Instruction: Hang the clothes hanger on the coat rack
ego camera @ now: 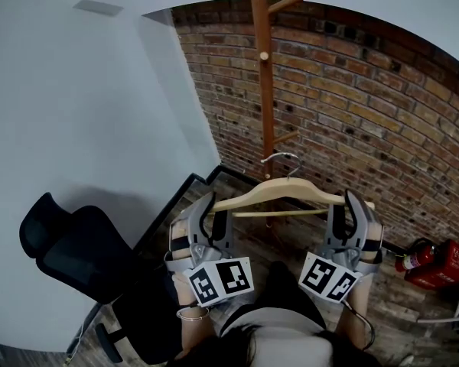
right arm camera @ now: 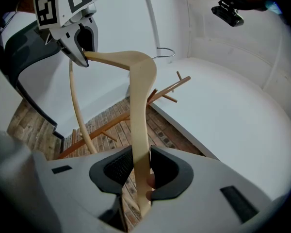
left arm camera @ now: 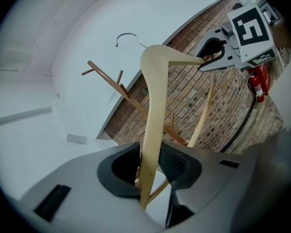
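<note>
A pale wooden clothes hanger point(ego camera: 279, 193) with a metal hook point(ego camera: 284, 159) hangs level in the air just in front of the wooden coat rack point(ego camera: 265, 90). My left gripper point(ego camera: 209, 207) is shut on the hanger's left end, and my right gripper point(ego camera: 351, 205) is shut on its right end. In the left gripper view the hanger arm point(left arm camera: 153, 115) runs between the pads of my left gripper point(left arm camera: 150, 166), with the coat rack point(left arm camera: 128, 97) beyond. In the right gripper view my right gripper point(right arm camera: 140, 171) clamps the other arm point(right arm camera: 139, 110). The hook sits below the rack's lower peg point(ego camera: 287, 136).
A brick wall point(ego camera: 367, 113) stands behind the rack and a white wall point(ego camera: 84, 128) to the left. A black office chair point(ego camera: 76, 258) is at the lower left. Red fire extinguishers point(ego camera: 432, 260) lie on the wooden floor at the right.
</note>
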The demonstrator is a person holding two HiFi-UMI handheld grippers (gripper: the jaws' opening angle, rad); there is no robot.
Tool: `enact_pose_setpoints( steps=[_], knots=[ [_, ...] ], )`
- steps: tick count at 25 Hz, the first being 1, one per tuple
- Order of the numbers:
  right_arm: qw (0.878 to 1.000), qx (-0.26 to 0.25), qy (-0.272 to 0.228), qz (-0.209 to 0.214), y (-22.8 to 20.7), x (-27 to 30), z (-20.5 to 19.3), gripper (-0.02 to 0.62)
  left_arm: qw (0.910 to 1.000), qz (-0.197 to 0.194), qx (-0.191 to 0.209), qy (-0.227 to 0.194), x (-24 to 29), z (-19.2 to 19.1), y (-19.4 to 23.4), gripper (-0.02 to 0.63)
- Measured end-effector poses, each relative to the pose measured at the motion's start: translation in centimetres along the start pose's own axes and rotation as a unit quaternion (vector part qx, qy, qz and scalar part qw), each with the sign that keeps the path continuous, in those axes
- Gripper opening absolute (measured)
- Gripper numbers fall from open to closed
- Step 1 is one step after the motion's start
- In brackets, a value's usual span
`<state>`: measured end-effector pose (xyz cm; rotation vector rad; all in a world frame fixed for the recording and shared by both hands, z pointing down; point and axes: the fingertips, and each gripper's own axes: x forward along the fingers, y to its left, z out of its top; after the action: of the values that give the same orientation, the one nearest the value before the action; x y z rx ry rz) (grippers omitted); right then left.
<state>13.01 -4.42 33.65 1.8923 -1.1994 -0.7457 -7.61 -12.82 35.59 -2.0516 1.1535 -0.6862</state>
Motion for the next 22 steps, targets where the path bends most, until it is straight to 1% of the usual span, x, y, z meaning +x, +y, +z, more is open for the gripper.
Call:
enact_pose_setpoints(
  steps=[12,22],
  knots=[
    [1.0,0.003,-0.018,0.011,-0.2,5.3,0.0,0.118,0.9998,0.014,0.001,0.013,4.3,0.6,1.1,0.115],
    [0.999,0.002,-0.028,0.022,-0.1,9.5,0.2,0.118,0.9996,0.017,0.001,0.022,7.9,0.7,2.0,0.115]
  ],
)
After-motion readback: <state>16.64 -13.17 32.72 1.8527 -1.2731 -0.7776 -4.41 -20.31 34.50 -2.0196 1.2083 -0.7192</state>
